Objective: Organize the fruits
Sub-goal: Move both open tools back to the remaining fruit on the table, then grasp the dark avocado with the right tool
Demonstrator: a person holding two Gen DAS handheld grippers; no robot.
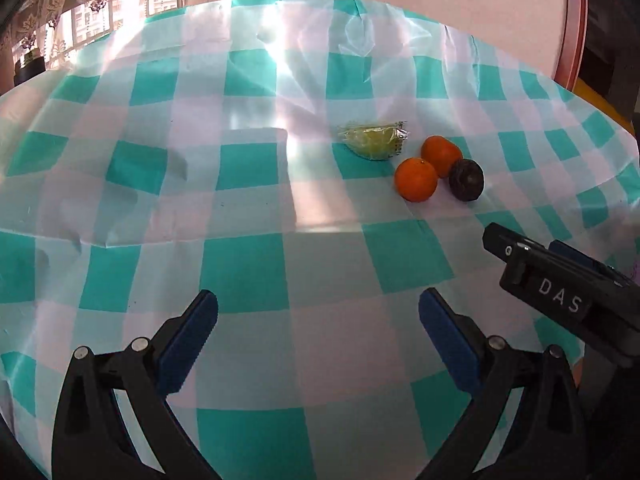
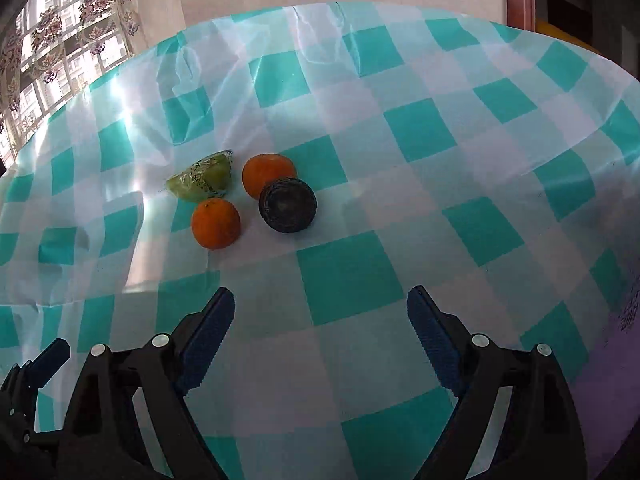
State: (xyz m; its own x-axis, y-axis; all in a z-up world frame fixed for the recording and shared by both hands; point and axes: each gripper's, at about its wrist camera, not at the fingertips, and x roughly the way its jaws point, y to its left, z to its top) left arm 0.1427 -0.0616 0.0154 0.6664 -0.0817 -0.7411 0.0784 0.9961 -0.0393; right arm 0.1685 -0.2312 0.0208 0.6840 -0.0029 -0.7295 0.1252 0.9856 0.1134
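Observation:
Two oranges, one nearer point(image 1: 416, 179) point(image 2: 215, 223) and one farther point(image 1: 441, 155) point(image 2: 267, 174), lie on the checked tablecloth beside a dark round fruit point(image 1: 466, 179) point(image 2: 287, 205). A green fruit piece in clear wrap point(image 1: 373, 139) point(image 2: 202, 179) lies just behind them. My left gripper point(image 1: 318, 322) hovers open over the cloth, well short and left of the fruits. My right gripper point(image 2: 320, 312) is open too, empty, short of the dark fruit; in the left wrist view it enters from the right point(image 1: 520, 248).
The table wears a teal and white checked plastic cloth point(image 1: 244, 264) point(image 2: 348, 276) with creases and glare. A curtained window point(image 1: 80, 8) point(image 2: 60, 40) is at the back left. A red-brown wooden frame point(image 1: 574, 24) stands at the back right. A purple patch point(image 2: 624, 360) lies at the right edge.

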